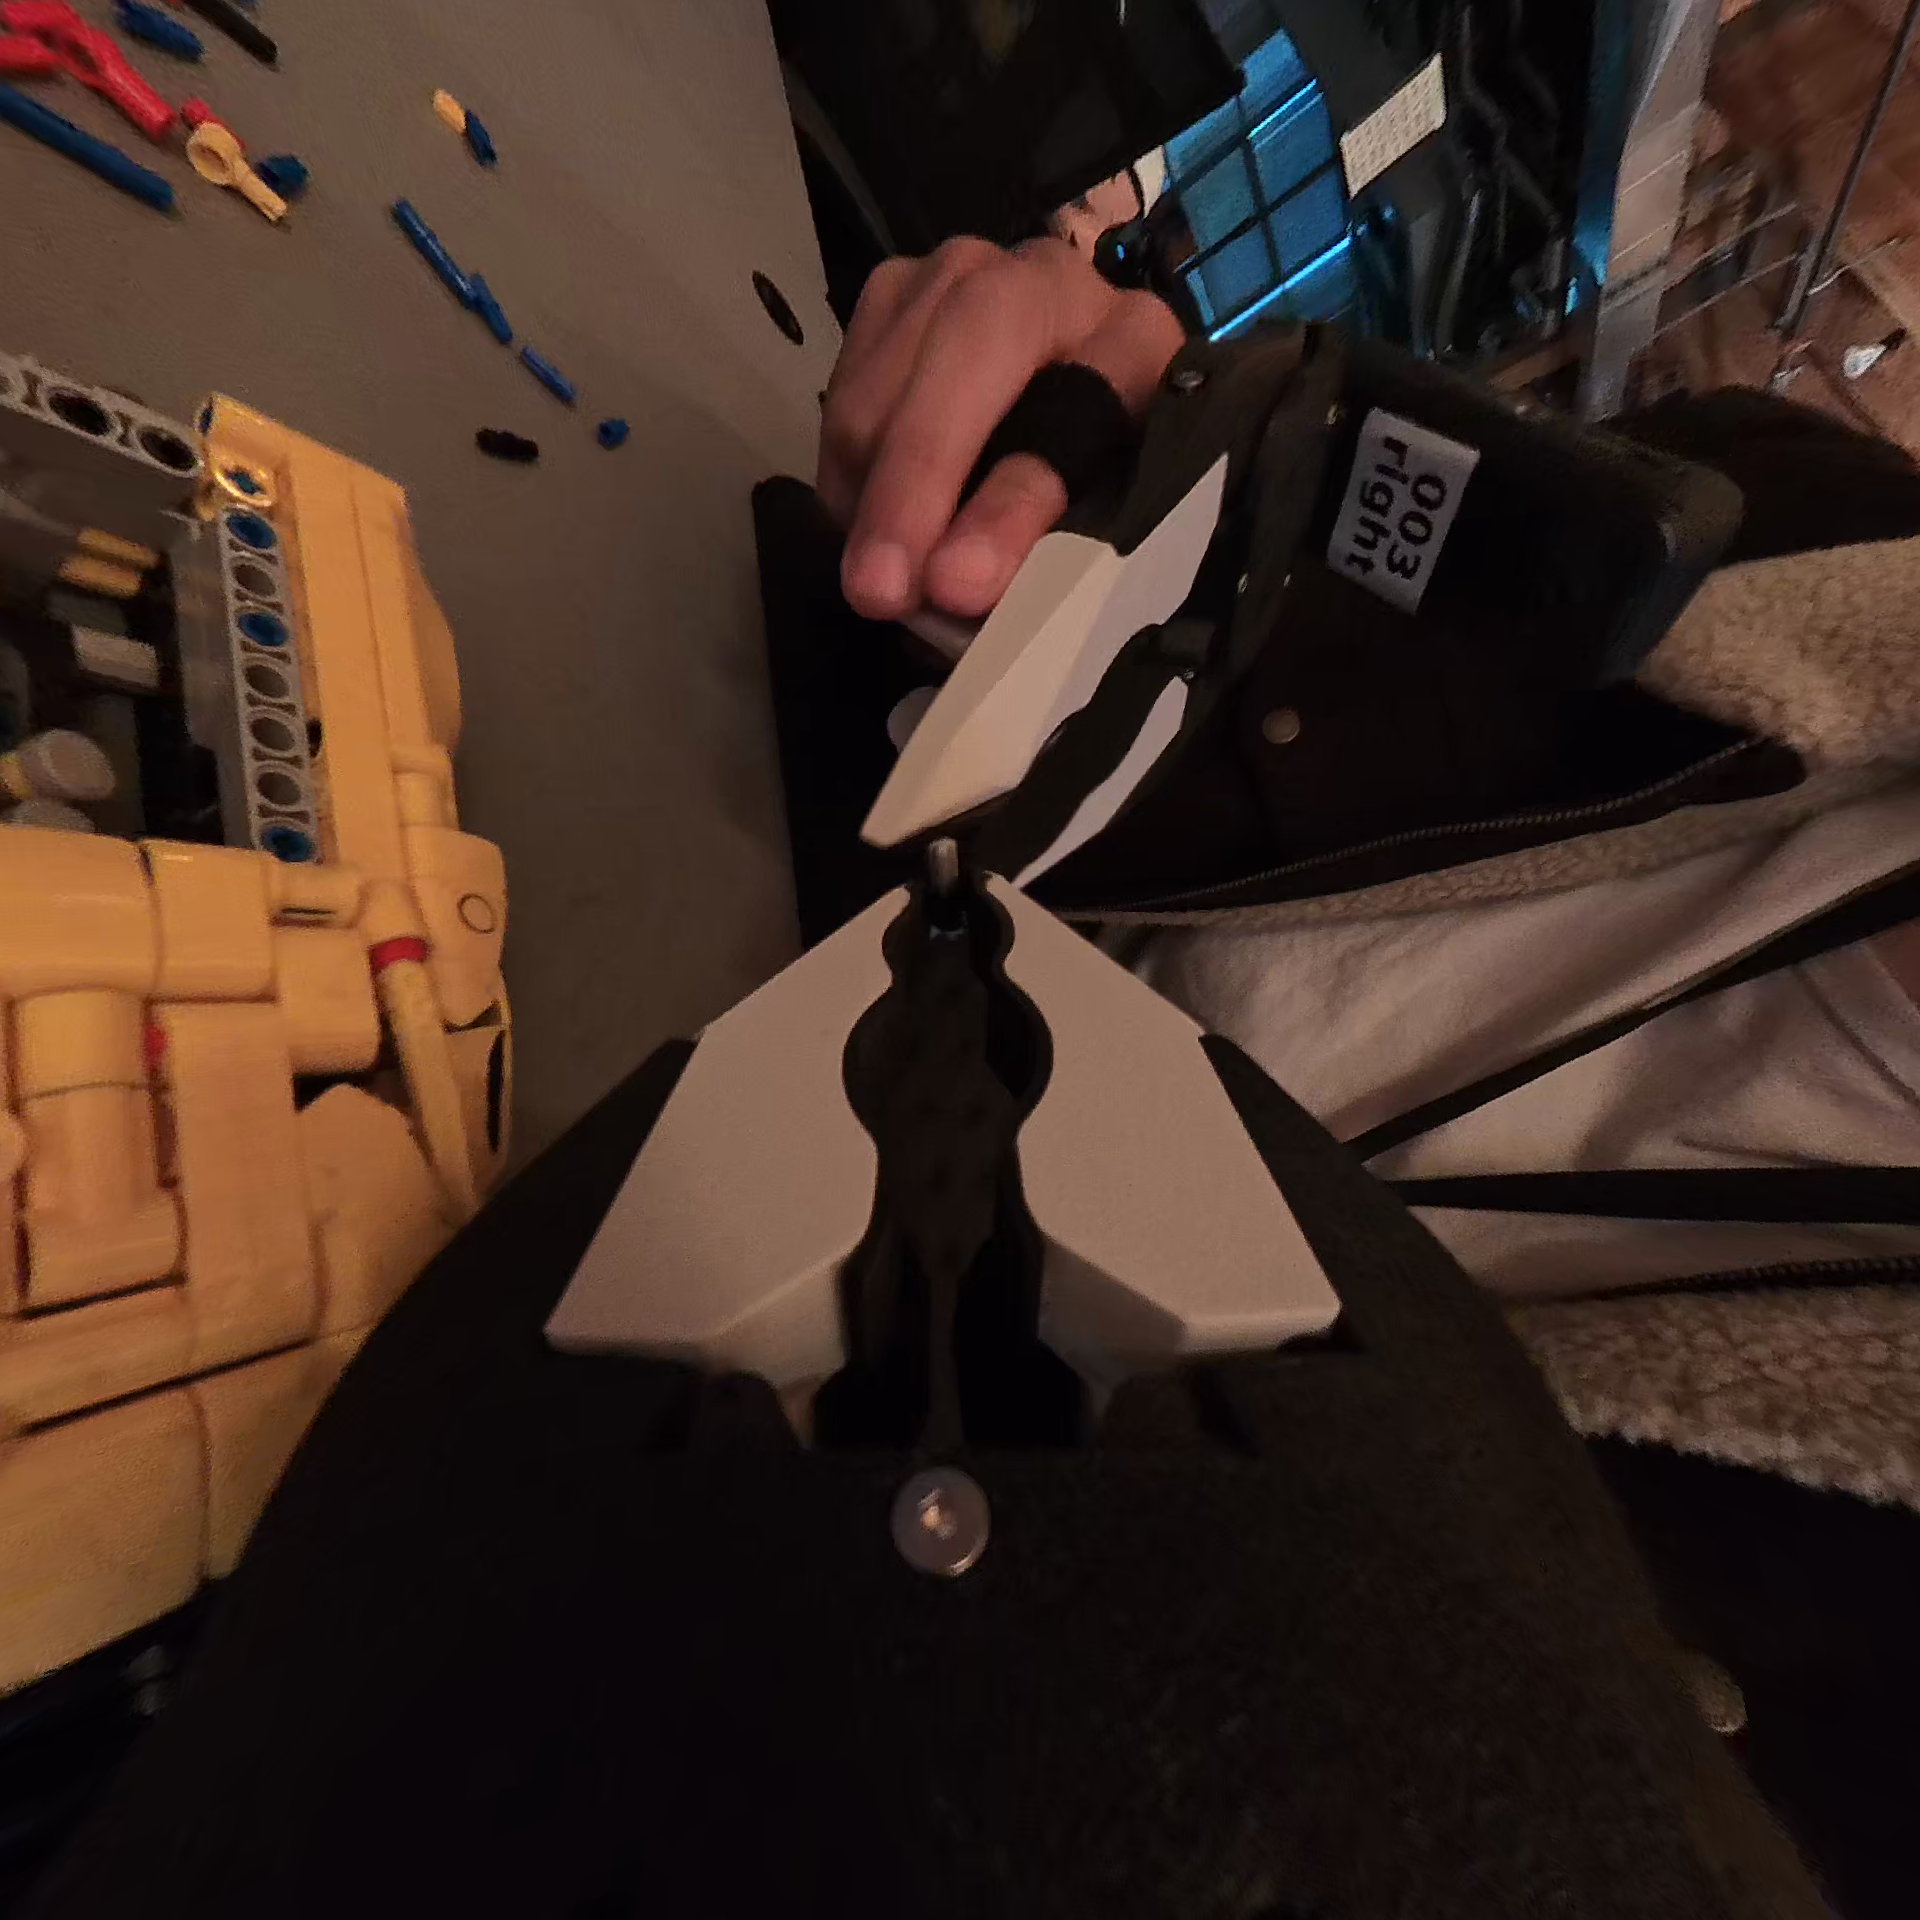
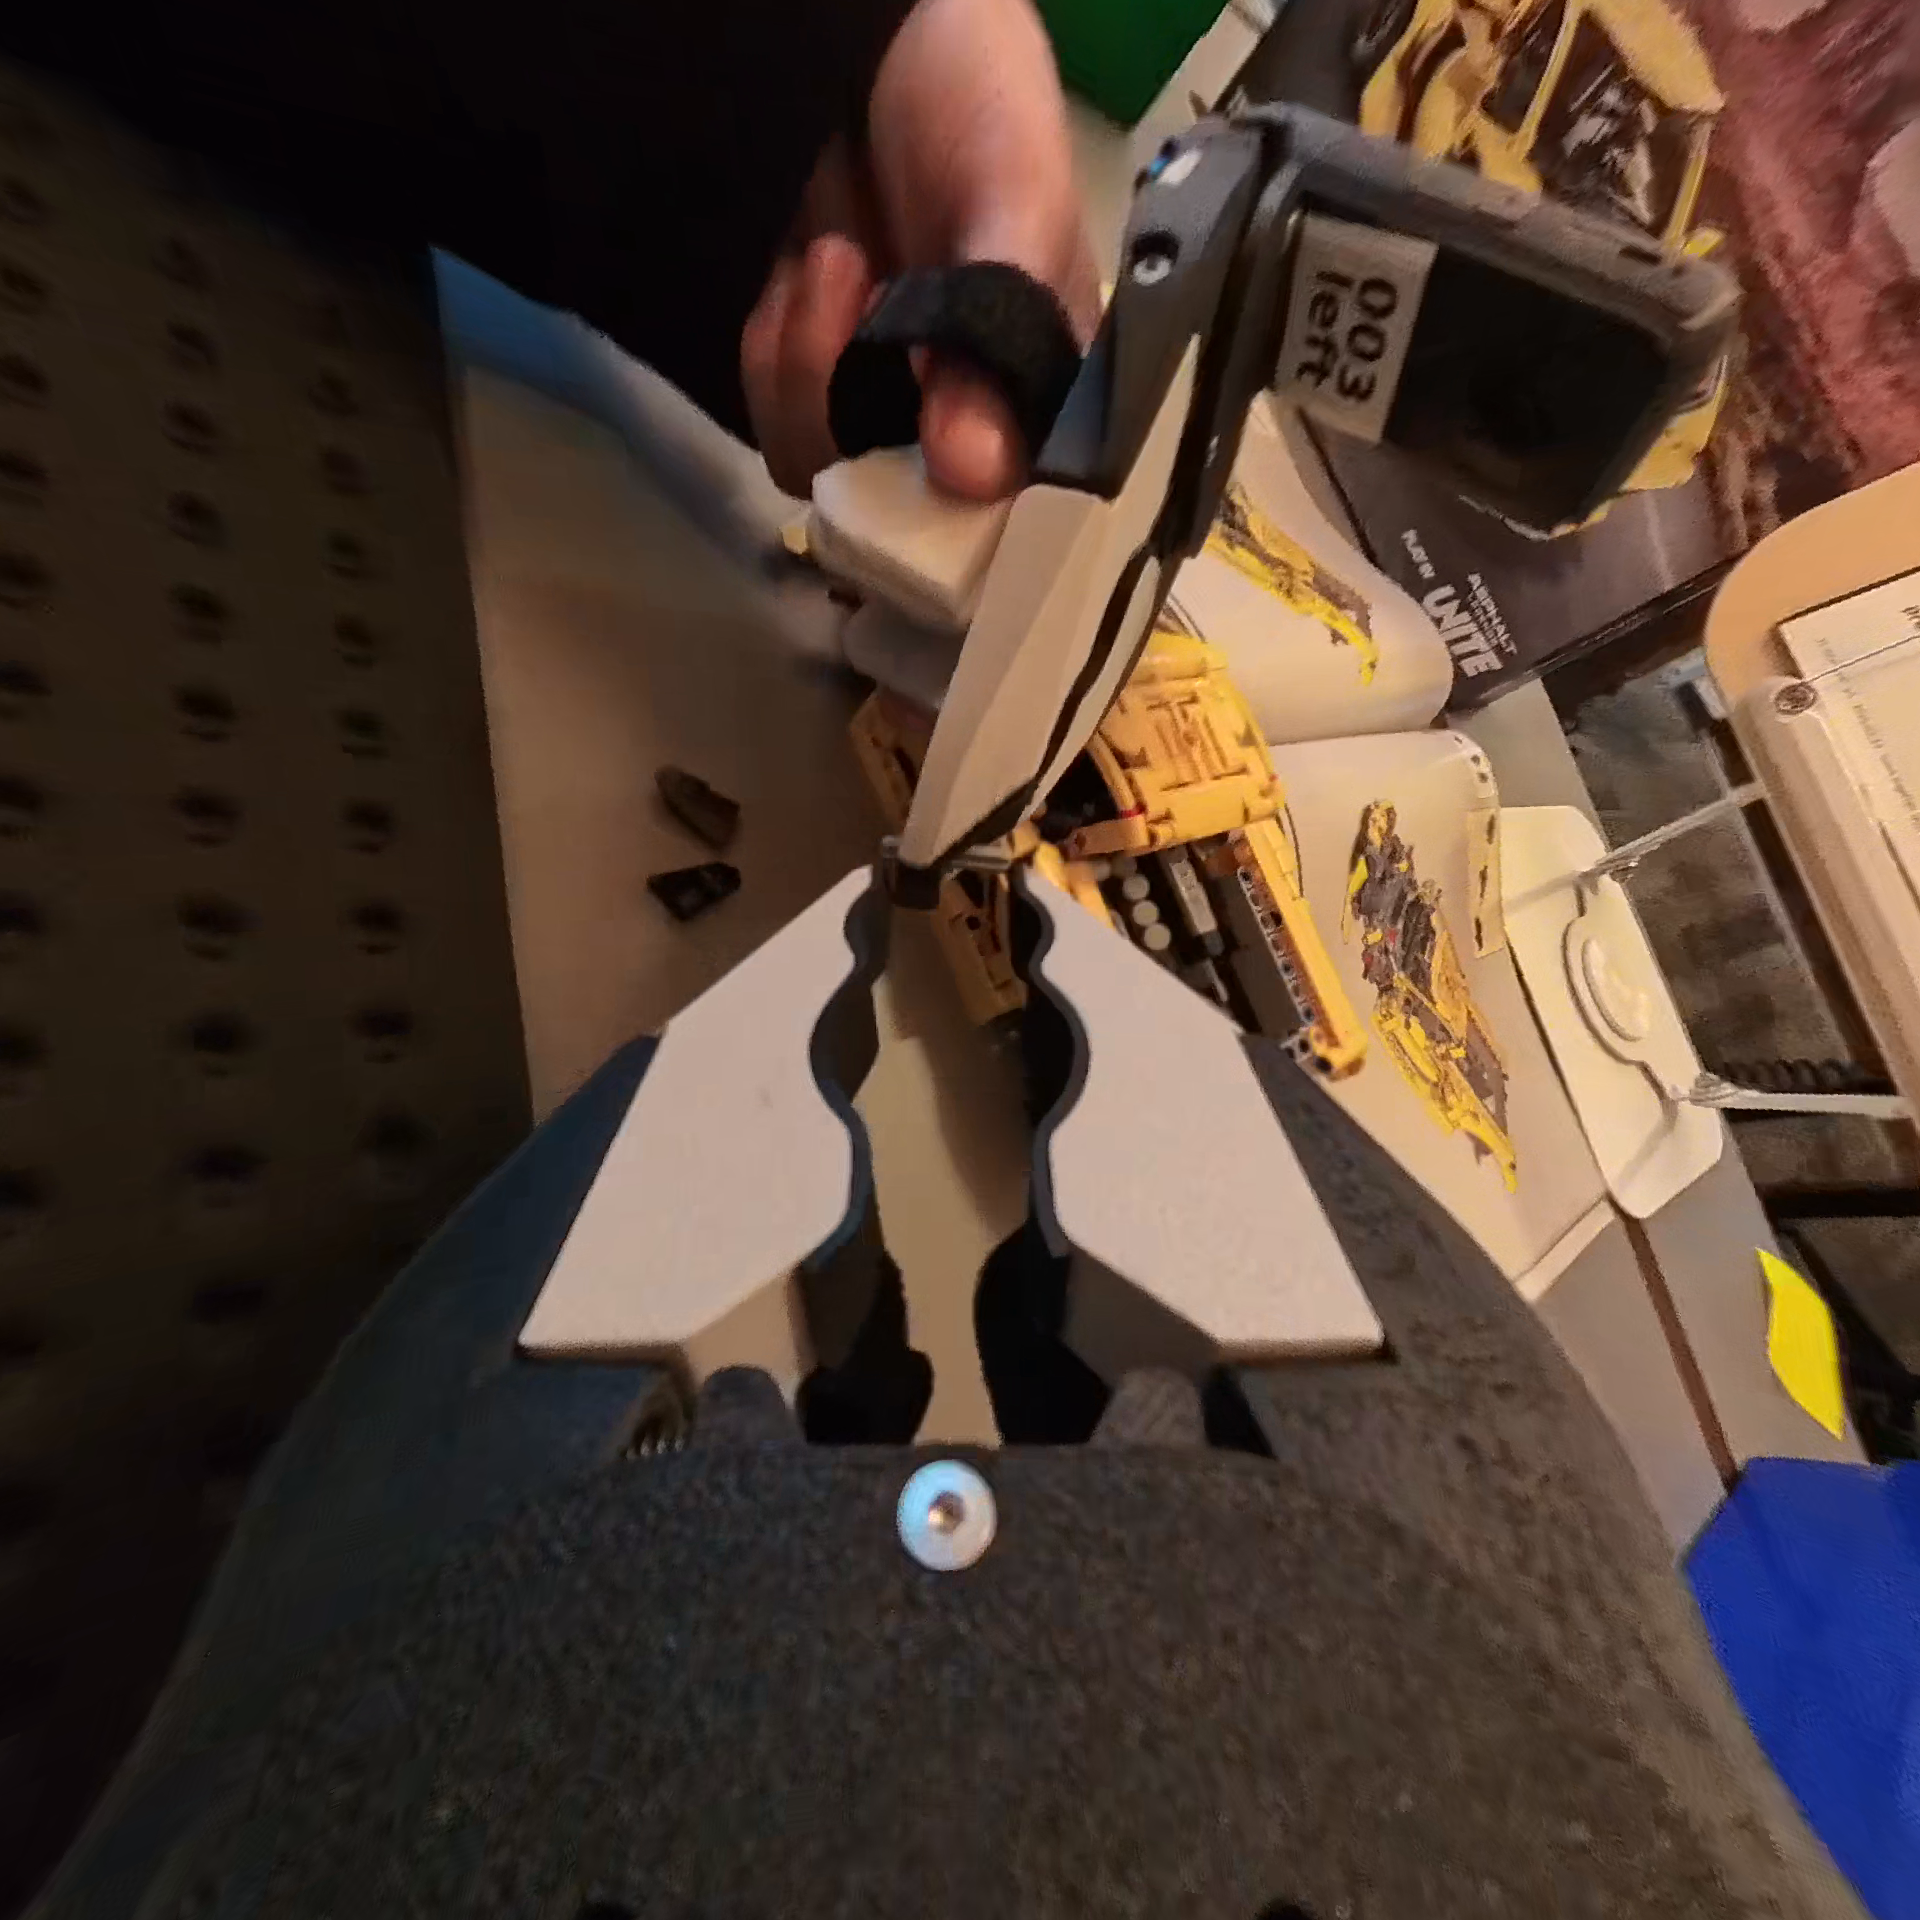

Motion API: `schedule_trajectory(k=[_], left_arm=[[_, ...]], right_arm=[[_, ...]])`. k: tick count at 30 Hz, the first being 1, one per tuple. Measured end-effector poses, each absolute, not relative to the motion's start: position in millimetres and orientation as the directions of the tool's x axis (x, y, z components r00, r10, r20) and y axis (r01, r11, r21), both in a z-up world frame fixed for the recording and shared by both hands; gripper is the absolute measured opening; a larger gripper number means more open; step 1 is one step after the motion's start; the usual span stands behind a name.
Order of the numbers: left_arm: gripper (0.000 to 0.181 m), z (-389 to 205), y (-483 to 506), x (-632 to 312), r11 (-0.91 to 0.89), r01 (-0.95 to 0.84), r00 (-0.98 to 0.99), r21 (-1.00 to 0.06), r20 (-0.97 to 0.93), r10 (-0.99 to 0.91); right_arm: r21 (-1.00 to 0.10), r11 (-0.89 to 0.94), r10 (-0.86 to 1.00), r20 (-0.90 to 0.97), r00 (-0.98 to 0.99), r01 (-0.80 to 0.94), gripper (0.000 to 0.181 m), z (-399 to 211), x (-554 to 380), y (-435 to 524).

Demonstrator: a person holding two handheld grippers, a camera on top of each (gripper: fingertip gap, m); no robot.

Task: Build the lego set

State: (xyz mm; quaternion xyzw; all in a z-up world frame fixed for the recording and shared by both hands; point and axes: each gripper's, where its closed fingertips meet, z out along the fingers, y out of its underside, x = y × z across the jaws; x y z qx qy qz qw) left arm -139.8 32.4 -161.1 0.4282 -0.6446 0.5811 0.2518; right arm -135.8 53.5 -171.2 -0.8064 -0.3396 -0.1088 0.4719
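Note:
My left gripper is shut on a small grey pin, which sticks out past its tips, with a dark part below it. In the right wrist view the left gripper comes down from above with the grey pin at its tip. My right gripper is open, and its fingertips stand on either side of that pin. In the left wrist view the right gripper reaches in from the upper right. The yellow lego vehicle stands on the table to the left, and also shows behind the grippers.
Loose blue, red and yellow pins lie scattered on the grey table. Two small black pieces lie left of the grippers. An open instruction booklet and the set's box lie to the right. A person's fleece jacket is close.

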Motion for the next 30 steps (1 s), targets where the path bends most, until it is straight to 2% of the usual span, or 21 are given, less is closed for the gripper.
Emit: schedule_trajectory(k=[8, 9, 12, 16, 20, 23, 30], left_arm=[[0.006, -169, 34, -136, -0.024, -0.843, -0.503, -0.537, 0.803, -0.318], [0.006, -168, 35, -133, -0.042, -0.840, -0.499, -0.540, 0.802, -0.327], [0.006, -170, 40, -130, -0.047, -0.835, -0.499, -0.548, 0.790, -0.356], [0.006, -171, 41, -130, -0.049, -0.838, -0.493, -0.543, 0.793, -0.358], [0.007, -170, 40, -133, -0.041, -0.840, -0.497, -0.540, 0.799, -0.339], [0.006, -170, 36, -141, -0.003, -0.843, -0.511, -0.539, 0.801, -0.312], [0.006, -176, 29, -151, 0.067, -0.842, -0.528, -0.535, 0.795, -0.298]], right_arm=[[-0.590, -0.395, 0.446, 0.547, 0.708, 0.704, 0.017, -180, -131, 54], [-0.573, -0.407, 0.457, 0.546, 0.702, 0.711, 0.006, -184, -132, 54], [-0.547, -0.399, 0.422, 0.603, 0.677, 0.736, 0.006, -184, -127, 59], [-0.599, -0.417, 0.419, 0.541, 0.730, 0.683, 0.008, -185, -127, 60], [-0.609, -0.402, 0.412, 0.546, 0.729, 0.684, 0.026, -178, -125, 57], [-0.625, -0.349, 0.430, 0.555, 0.712, 0.699, 0.026, -171, -136, 55], [-0.617, -0.359, 0.499, 0.508, 0.702, 0.701, 0.021, -182, -149, 50]])
